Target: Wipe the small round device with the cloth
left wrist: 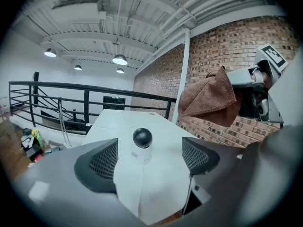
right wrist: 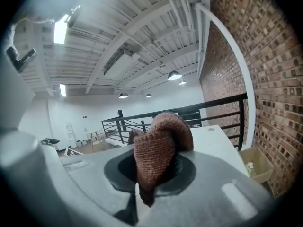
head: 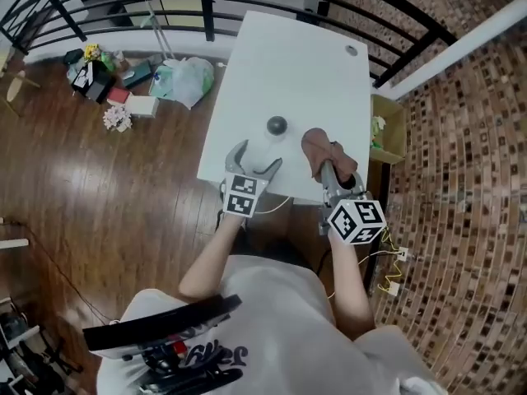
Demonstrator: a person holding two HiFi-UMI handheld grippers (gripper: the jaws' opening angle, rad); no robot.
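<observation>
The small round device [head: 276, 126] stands on the table [head: 288, 64], just ahead of the released left claw [left wrist: 147, 159], nearer it. The cloth [right wrist: 158, 145] is held clenched in the right claw [right wrist: 152, 174], to the device's right.

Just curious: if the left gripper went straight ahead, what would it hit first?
Probably the small round device on the white table, centred ahead of the left gripper's open jaws.

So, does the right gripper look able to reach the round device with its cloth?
Probably yes. The right gripper is shut on the cloth, only bare table shows between cloth and device, and the open left gripper sits at the device's near side.
</observation>
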